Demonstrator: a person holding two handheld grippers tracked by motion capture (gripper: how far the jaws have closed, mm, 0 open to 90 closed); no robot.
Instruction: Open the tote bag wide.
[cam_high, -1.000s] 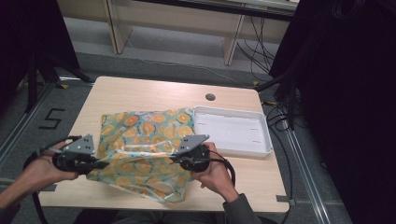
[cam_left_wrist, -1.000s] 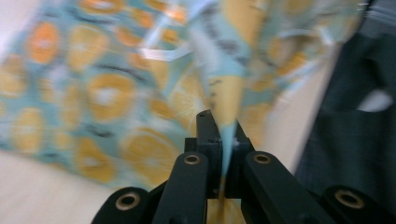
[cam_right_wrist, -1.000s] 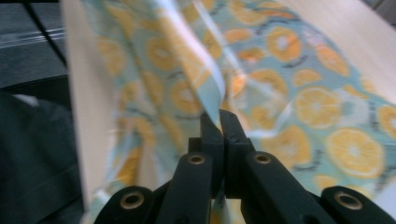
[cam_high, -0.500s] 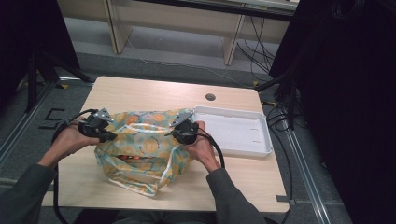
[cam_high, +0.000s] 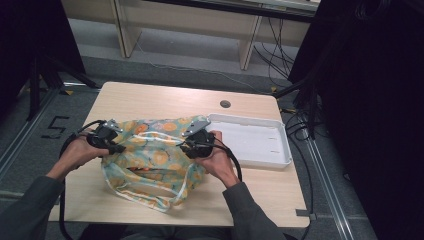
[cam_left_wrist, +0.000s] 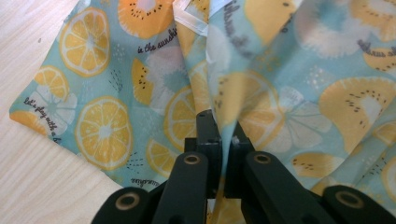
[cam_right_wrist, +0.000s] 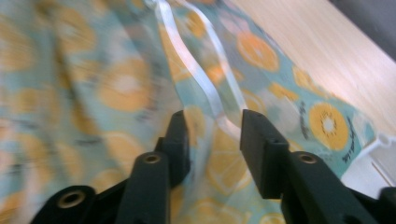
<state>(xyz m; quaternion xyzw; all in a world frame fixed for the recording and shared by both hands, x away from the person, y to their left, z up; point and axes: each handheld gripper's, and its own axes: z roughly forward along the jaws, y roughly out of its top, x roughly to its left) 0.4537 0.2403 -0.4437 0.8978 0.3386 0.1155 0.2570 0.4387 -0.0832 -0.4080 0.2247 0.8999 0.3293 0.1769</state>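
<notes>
High view: fruit-print cloth bag (cam_high: 155, 160) crumpled on the wooden table (cam_high: 150, 100), between two hand-held grippers.

Left gripper (cam_high: 119, 148) at the bag's left edge, jaws pinched tight on a fold of the fabric, seen close in the left gripper view (cam_left_wrist: 223, 135) with cloth drawn up between the black tips. Right gripper (cam_high: 184, 145) at the bag's upper right, jaws just parted after a squeeze, standing partly apart in the right gripper view (cam_right_wrist: 212, 135) with printed fabric and a pale white strap (cam_right_wrist: 196, 70) lying between them, pads not pressing. White tray (cam_high: 280, 150) just beside the bag's right side, near the right hand (cam_high: 215, 160).
</notes>
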